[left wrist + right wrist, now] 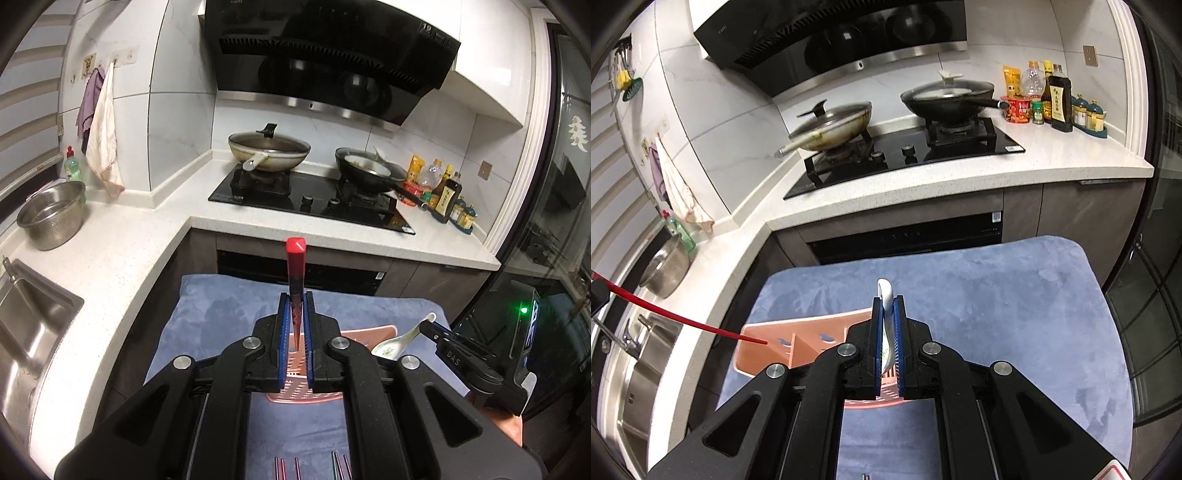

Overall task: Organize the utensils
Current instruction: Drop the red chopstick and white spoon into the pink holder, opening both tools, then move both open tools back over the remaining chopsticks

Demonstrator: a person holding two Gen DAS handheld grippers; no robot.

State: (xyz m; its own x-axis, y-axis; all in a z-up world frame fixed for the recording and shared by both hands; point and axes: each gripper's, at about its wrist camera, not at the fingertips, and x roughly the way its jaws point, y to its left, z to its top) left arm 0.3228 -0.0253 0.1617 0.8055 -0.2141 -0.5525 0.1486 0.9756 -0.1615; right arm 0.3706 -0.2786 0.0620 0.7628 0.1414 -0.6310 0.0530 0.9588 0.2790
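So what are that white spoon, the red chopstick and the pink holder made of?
The spoon in the right tongs looks like glazed ceramic: glossy white, with a painted green pattern on the bowl. The chopstick in the left tongs seems lacquered wood or plastic, with a shiny red end. The holder looks like matte moulded plastic, with cut-out slots.

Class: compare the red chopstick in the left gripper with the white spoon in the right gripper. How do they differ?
The chopstick is red, straight and tapered; the spoon is white and curved. The spoon has a wide bowl with a green pattern; the chopstick is plain. Both are clamped between blue jaws above the pink holder.
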